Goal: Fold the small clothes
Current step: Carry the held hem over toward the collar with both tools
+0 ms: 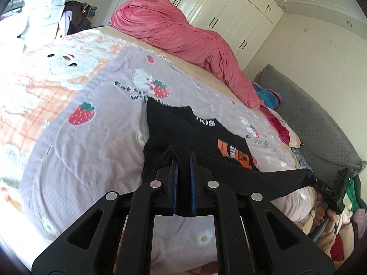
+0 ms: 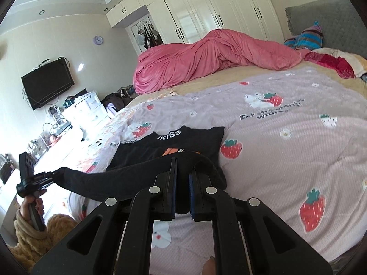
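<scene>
Currently mid-fold: left gripper (image 1: pixel 183 158) and right gripper (image 2: pixel 182 163) each have jaws pinched narrow on the near edge of the black T-shirt (image 2: pixel 183 142), lifted taut between them; beyond the jaws the rest lies on the bed (image 2: pixel 286 155). Folding remains unfinished.

Sunlit bedrm, white wardrobe (image 2: pixel 206 20), wall TV (image 2: pixel 47 82), round clock (image 2: pixel 98 39), grey headboard (image 1: pixel 305 114), white drawers (image 2: pixel 88 112).

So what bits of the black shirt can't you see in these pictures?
- Left wrist view: the black shirt's near hem is covered by the left tongs.
- Right wrist view: its orange print is mostly behind the lifted edge held by the right tongs.
- Both views: its white lettering is partly folded under.
</scene>
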A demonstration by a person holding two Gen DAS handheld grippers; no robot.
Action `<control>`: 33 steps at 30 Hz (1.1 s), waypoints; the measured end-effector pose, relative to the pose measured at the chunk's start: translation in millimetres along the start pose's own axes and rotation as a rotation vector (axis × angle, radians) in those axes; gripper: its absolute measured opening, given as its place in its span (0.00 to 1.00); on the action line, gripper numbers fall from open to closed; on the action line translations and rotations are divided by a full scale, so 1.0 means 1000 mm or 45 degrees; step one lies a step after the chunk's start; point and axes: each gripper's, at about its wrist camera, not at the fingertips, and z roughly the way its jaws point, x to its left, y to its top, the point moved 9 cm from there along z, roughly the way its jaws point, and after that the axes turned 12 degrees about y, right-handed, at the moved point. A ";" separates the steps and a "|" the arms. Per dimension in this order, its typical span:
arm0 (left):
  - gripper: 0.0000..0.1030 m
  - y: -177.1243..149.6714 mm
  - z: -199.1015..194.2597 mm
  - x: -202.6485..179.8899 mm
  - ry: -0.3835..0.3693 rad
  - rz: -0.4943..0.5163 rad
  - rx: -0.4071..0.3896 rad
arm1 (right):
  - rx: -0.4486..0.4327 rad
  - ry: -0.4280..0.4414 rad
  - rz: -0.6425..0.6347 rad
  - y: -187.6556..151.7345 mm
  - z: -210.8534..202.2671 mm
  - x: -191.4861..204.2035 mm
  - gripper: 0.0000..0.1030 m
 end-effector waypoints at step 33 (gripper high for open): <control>0.03 0.094 0.105 -0.002 0.097 -0.001 -0.013 | 0.067 -0.167 0.033 0.067 0.108 -0.053 0.07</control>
